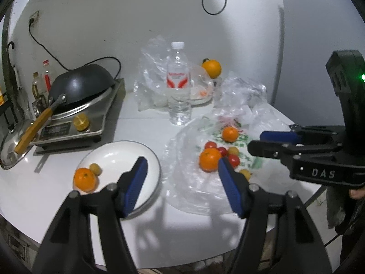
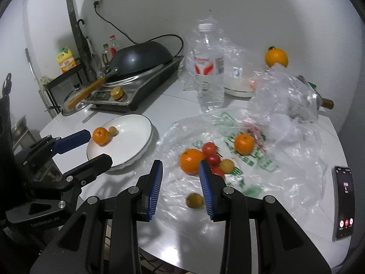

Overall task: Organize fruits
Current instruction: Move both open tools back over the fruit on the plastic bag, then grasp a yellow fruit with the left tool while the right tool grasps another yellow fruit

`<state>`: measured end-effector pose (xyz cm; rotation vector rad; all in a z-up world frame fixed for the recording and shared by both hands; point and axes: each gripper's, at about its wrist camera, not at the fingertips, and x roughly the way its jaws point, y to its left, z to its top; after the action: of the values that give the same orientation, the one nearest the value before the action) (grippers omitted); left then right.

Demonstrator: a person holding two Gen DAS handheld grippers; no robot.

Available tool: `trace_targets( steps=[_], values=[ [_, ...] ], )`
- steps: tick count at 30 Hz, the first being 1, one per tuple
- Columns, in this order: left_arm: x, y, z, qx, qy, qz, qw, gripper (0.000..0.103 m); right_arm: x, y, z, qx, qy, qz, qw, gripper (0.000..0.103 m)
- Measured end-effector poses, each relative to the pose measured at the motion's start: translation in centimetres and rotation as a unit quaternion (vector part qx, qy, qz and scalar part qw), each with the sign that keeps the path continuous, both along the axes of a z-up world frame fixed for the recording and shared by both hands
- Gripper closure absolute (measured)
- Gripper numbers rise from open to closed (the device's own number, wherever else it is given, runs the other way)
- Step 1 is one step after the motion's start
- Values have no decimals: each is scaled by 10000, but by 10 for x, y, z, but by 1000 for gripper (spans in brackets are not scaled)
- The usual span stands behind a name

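Fruits: an orange (image 1: 84, 179) and small yellow fruit (image 1: 95, 168) on the plate (image 1: 127, 157).

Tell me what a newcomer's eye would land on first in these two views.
The bright fruit pile on the crumpled clear plastic bag at mid-table stands out first: oranges, red tomatoes and small yellow fruits. Left of it, a white plate holds one orange and one small yellow fruit. Behind, a black wok sits upside down on a metal cooker, and a water bottle stands upright.
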<state>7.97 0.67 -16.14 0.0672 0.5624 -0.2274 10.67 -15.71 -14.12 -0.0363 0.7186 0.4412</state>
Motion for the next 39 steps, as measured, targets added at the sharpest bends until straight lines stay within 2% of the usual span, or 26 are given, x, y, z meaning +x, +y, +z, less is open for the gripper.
trace_targets(
  steps=[11,21,32,39],
  values=[
    [11,-41,-15,55,228,-232,9995,37,3,-37,-16,-36,128,-103,9999,68],
    [33,-77,-36,340,562,-313,9973,37,17,-59,-37,5,301,14,9995,68],
    [50,-102,-55,581,834,-374,9941,37,38,-76,-54,204,430,194,9987,68],
    [56,-106,-62,604,967,-428,9926,39,48,-78,-61,243,499,297,9980,68]
  ],
)
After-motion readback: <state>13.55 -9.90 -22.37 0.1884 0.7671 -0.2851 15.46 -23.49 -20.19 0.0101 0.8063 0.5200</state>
